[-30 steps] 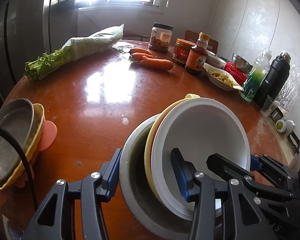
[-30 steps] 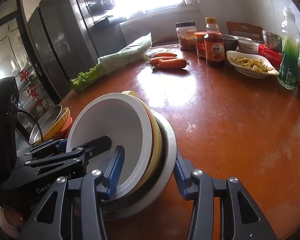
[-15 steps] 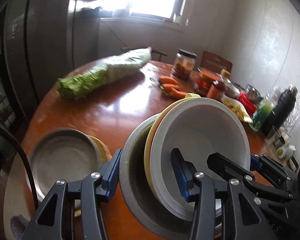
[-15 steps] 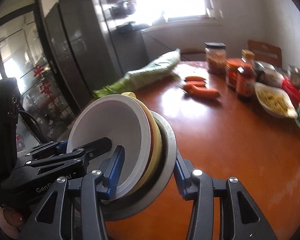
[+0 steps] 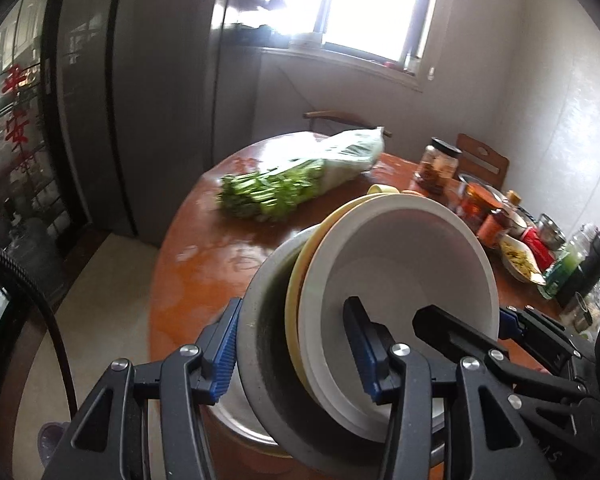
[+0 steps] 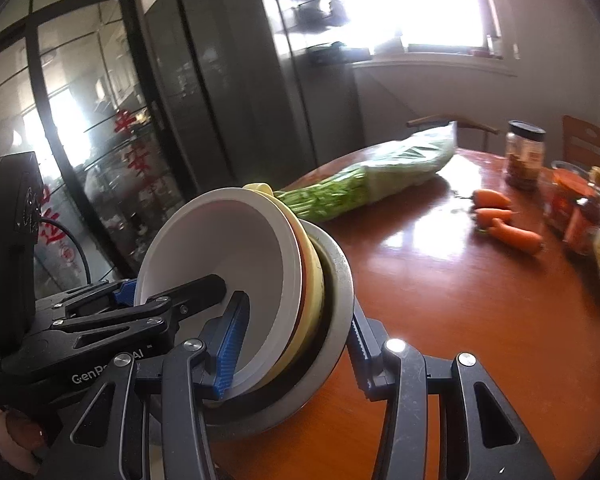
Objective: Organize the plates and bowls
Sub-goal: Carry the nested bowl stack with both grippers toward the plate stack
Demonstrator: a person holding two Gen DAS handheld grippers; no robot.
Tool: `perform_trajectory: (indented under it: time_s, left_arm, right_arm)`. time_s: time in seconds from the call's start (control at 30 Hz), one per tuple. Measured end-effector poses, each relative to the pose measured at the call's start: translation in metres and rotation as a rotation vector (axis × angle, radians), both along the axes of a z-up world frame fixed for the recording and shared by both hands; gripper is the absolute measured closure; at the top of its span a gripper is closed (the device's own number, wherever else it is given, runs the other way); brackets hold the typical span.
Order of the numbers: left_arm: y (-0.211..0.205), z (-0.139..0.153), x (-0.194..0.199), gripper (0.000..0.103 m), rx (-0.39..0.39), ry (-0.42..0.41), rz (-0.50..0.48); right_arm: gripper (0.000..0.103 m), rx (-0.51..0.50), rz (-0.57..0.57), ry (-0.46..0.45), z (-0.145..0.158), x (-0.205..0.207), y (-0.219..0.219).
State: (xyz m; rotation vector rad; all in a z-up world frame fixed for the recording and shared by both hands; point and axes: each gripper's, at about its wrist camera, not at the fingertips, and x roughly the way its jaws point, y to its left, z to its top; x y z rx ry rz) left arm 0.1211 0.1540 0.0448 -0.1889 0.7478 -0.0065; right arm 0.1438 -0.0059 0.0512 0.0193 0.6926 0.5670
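Note:
A nested stack of bowls hangs tilted above the table's near left edge: a white bowl [image 5: 412, 264] inside, a yellow bowl [image 5: 296, 280] around it, a grey bowl [image 5: 268, 320] outermost. My left gripper [image 5: 292, 352] is shut on the stack's left rim, one blue pad inside the white bowl and one outside the grey one. My right gripper [image 6: 296, 348] is shut on the opposite rim of the white bowl [image 6: 228, 248] and grey bowl [image 6: 340, 280] the same way. Each gripper shows in the other's view. A metal plate's rim [image 5: 236, 424] peeks out below the stack.
On the round wooden table [image 6: 460, 320] lie a bag of greens [image 5: 292, 184] and carrots [image 6: 504, 224], with jars [image 6: 524, 156], bottles and a dish of food at the far right. A dark fridge [image 5: 140, 100] and bare floor [image 5: 100, 300] lie left of the table.
Both grippers have carried the bowl stack up and to the left, toward the table's edge. The metal plate that lay at the left has slid under the held stack in the left wrist view.

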Motion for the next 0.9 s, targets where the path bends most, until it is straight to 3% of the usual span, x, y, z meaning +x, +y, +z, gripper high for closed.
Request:
perform_trajectory:
  time_s: [0.43, 0.9]
  left_arm:
    - [0.03, -0.047, 0.009, 0.052, -0.038, 0.092, 0.03]
    - [0.031, -0.06, 0.012, 0.052, -0.029, 0.106, 0.027]
  right_arm:
    - [0.054, -0.042, 0.051, 0.097, -0.039, 0.017, 0.038]
    - [0.054, -0.042, 0.057, 0.134, -0.056, 0.018, 0.04]
